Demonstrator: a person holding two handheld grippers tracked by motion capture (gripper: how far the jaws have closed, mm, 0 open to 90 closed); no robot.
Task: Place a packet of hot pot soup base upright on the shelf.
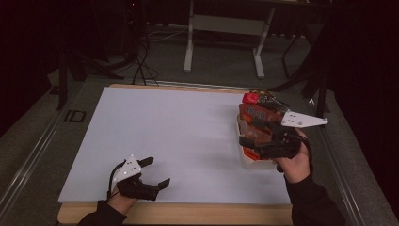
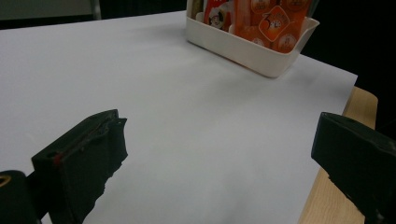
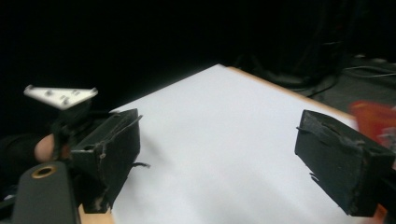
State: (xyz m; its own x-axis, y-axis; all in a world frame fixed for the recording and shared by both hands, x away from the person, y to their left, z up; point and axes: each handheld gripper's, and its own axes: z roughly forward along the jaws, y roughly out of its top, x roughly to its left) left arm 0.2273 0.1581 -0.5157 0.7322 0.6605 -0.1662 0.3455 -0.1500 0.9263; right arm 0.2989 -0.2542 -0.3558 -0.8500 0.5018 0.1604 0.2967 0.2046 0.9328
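Note:
A white bin [image 1: 258, 163] stands at the right edge of the white sheet [image 1: 179, 136], packed with orange and red snack packets [image 1: 256, 112]. My right gripper [image 1: 248, 133] hovers over the bin's near end, pointing left, open with nothing between its jaws. In the right gripper view the jaws [image 3: 217, 158] stand wide above the sheet, and a blurred red packet [image 3: 373, 119] sits at the right edge. My left gripper [image 1: 157, 172] rests at the sheet's near left, open and empty. In the left gripper view its jaws [image 2: 219, 149] frame bare sheet, with the bin [image 2: 252, 51] and its packets [image 2: 275, 23] far ahead.
The sheet lies on a wooden table [image 1: 188, 213] whose edge shows along the front. Behind the table stand a desk's white legs [image 1: 223, 28] and floor cables [image 1: 141, 61]. A metal rail [image 1: 33, 155] runs along the left side.

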